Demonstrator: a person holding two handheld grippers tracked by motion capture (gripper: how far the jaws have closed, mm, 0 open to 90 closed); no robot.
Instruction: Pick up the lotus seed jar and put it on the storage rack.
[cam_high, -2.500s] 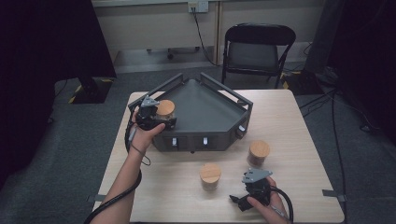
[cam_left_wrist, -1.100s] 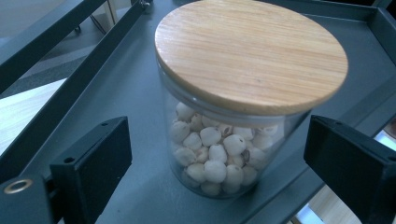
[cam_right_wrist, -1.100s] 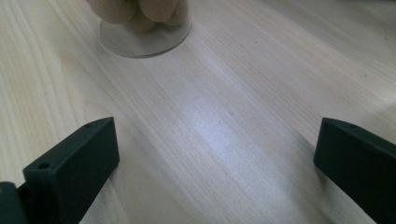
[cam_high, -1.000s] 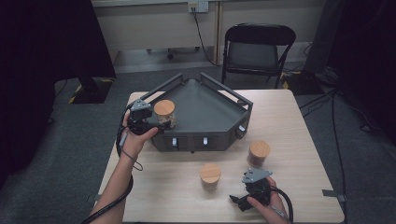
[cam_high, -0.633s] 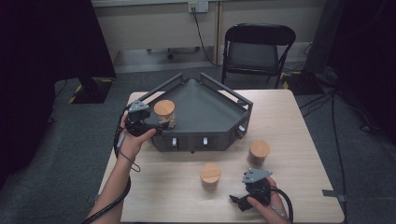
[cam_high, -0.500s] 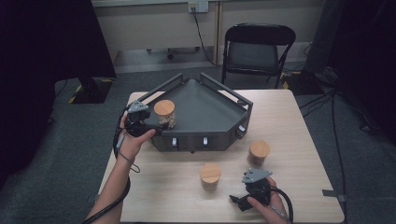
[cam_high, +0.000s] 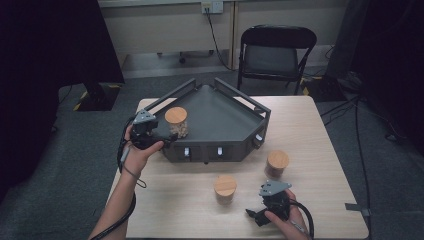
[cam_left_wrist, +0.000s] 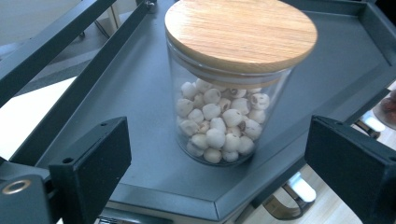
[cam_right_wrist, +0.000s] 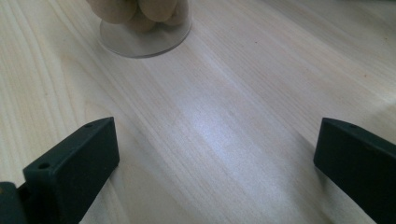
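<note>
1. Left gripper view: the jar of white lotus seeds (cam_left_wrist: 224, 88) stands on the floor of the dark metal tray (cam_left_wrist: 140, 107), near the tray's left rail, with the left gripper's (cam_left_wrist: 210, 186) fingers (cam_left_wrist: 95, 154) spread wide and clear of the glass on both sides.
2. Judged from this, the step in hand is the end of placing: the jar is set down and let go, and the gripper sits just short of it.
3. The next move calls for drawing the left gripper (cam_high: 145, 131) straight back over the tray's edge without nudging the jar, then turning to one of the two jars left on the bench (cam_high: 310, 130).
4. The jar is upright: its long axis runs vertical, the wooden lid (cam_left_wrist: 240, 30) facing up and level.
5. High view: the right gripper (cam_high: 270, 202) rests low on the bench near the front edge, fingers (cam_right_wrist: 74, 163) wide apart with nothing between them; a jar of pale nuts (cam_high: 225, 189) stands just beyond, and a darker-filled jar (cam_high: 276, 165) is to its right.
</note>
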